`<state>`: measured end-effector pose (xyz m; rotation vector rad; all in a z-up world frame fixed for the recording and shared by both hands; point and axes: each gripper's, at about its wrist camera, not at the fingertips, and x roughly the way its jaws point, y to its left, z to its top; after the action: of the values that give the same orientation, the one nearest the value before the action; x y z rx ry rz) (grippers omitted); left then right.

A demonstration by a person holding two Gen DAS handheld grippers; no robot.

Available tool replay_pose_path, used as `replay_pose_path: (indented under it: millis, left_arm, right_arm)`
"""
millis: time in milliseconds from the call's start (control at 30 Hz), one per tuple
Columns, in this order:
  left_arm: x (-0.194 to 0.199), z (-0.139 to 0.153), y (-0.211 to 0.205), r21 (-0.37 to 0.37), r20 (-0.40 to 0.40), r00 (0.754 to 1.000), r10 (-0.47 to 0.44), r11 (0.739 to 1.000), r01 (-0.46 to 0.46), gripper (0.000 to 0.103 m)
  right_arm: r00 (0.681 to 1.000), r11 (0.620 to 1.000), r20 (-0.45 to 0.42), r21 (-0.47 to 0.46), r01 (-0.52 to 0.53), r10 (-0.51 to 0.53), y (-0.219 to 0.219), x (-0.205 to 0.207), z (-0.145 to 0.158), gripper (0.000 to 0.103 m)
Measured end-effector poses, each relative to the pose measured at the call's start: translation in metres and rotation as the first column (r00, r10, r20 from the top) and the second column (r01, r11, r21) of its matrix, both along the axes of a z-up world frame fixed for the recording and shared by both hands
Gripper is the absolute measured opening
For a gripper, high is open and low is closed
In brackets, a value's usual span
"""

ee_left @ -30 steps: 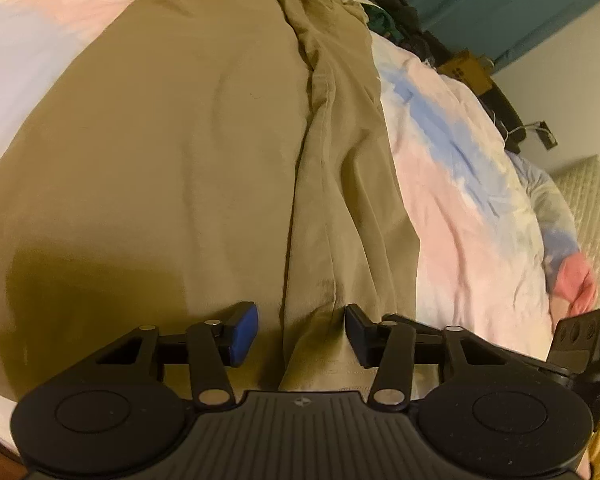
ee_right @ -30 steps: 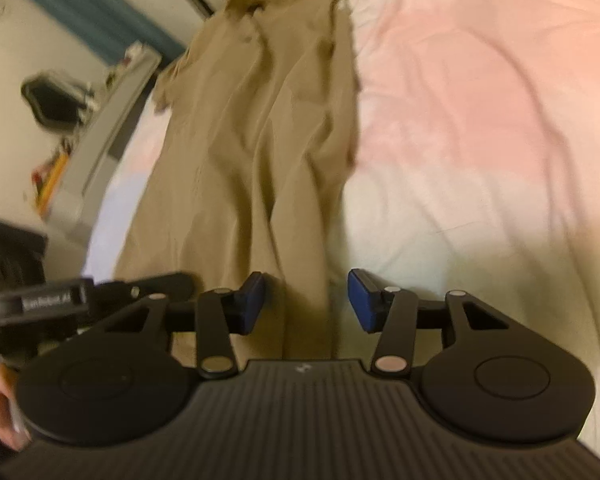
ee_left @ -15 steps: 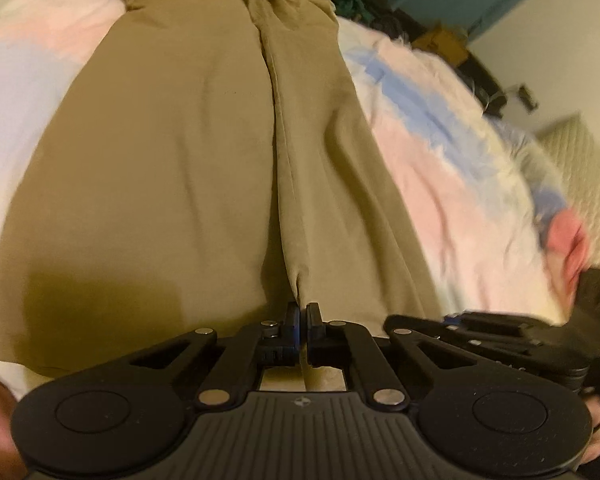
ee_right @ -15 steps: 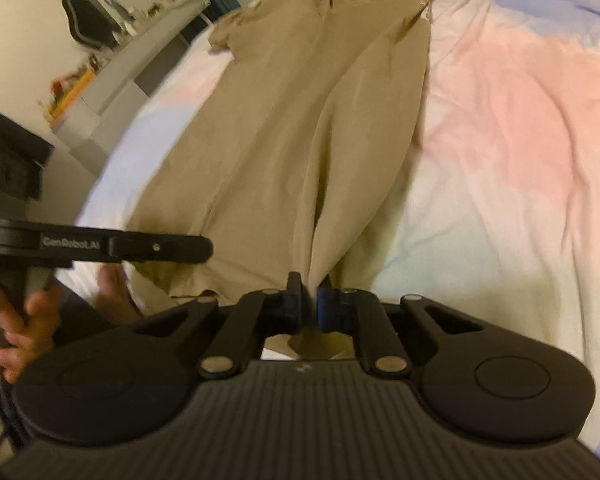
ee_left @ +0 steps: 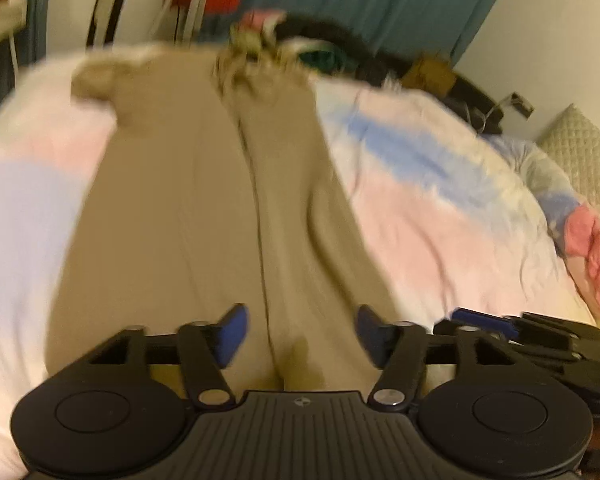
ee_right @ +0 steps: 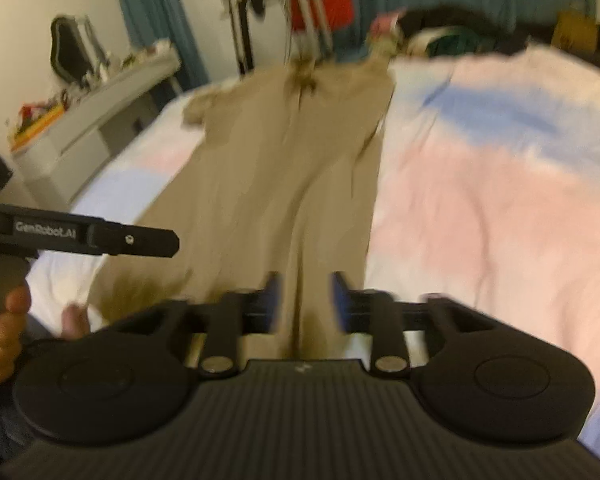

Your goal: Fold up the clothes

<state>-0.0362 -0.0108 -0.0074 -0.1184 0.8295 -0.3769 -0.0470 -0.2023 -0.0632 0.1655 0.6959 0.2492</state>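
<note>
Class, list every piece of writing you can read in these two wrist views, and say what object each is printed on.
"GenRobot.AI": white print on the black body of the left gripper, seen in the right wrist view.
Small white emblem on the right gripper housing: too blurred to read.
Nothing else legible in either view.
</note>
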Motion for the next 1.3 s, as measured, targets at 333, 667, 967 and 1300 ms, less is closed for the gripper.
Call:
replay_pose_path:
  millis: [333,667,967,1300]
  left_arm:
    - [-0.014,0.059,-0.022,0.036,0.334,0.942,0.033,0.998,-0.048,0.101]
    - [-0.014,0.027,0.017,0.028,0.342,0.937,0.066,0.996,-0.080,0.101]
    - [0.005,0.031,0.049,0.035,0.362,0.923,0.130,0.988,-0.153,0.101]
    - [0.027,0.035,0.120,-0.089,0.282,0.882,0.379,0.925,-0.369,0.101]
  right_arm:
    - [0.958,0.991,0.262,-0.038,0.129,-0.115,0.003,-0.023,0.041,0.072]
    - [0.917,0.977,0.345,-0.003,0.213,-0.199,0.012,-0.016,0.029,0.072]
    - [0.929,0.985,0.339,-0.029,0.169,-0.149,0.039,0.052,0.032,0.072]
    - [0.955,0.996,0.297,-0.094,0.004,0.024,0.111,0.187,0.039,0.071]
